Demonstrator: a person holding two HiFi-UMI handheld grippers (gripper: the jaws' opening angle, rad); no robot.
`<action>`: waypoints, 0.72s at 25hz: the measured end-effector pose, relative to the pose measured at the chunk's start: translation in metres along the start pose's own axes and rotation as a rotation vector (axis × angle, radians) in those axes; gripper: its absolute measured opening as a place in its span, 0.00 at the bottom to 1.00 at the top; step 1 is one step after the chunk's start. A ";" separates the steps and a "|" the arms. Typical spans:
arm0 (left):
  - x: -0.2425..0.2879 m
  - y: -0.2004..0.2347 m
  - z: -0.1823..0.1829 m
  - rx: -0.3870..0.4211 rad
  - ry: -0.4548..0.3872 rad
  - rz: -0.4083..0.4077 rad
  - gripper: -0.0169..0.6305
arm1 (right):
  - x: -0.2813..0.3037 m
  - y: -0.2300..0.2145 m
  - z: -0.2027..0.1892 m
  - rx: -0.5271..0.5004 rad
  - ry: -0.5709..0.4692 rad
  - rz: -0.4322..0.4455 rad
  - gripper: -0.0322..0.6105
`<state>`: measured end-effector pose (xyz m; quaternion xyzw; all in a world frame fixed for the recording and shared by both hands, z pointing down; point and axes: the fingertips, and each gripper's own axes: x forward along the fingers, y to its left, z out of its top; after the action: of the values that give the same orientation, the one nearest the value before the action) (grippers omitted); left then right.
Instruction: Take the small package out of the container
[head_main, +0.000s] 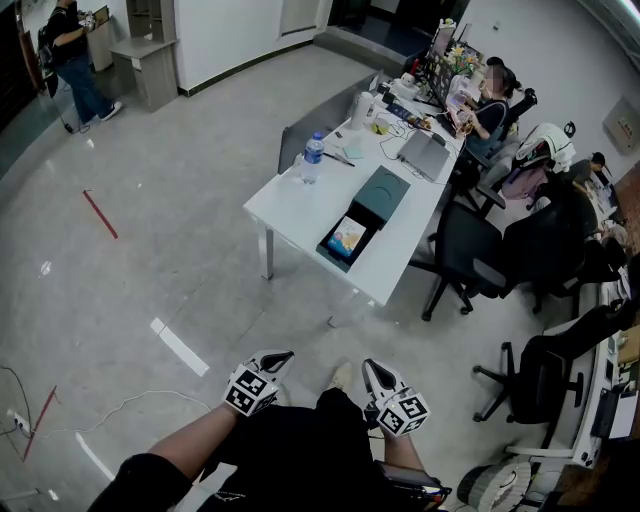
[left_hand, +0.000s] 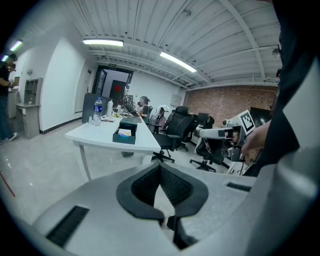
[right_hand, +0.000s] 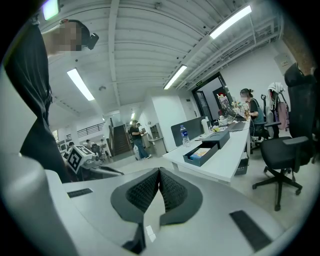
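The small package (head_main: 349, 237) is seen lying inside the open dark container (head_main: 326, 247), which is set on the white bench (head_main: 290, 205) at the middle of the head view. At lower centre, the left gripper (head_main: 279, 357) is held with jaws clenched on nothing. Just right of it, the right gripper (head_main: 374, 369) is likewise clenched and empty, well apart from the bench.

An open-plan office: long white desk (head_main: 290, 205), swivel chairs (head_main: 470, 250), a laptop (head_main: 425, 155).
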<state>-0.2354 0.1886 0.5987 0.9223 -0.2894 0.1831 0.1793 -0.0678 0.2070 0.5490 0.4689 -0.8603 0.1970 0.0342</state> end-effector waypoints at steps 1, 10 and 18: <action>0.003 0.001 0.001 0.001 0.001 0.001 0.04 | 0.001 -0.003 -0.001 0.003 0.000 0.000 0.09; 0.042 0.004 0.020 -0.011 0.011 0.027 0.04 | 0.007 -0.047 0.008 0.013 0.004 0.024 0.09; 0.106 -0.007 0.061 -0.025 -0.016 0.034 0.04 | 0.017 -0.113 0.025 0.018 0.021 0.078 0.09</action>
<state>-0.1360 0.1177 0.5906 0.9163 -0.3089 0.1750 0.1854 0.0183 0.1300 0.5648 0.4331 -0.8758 0.2105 0.0313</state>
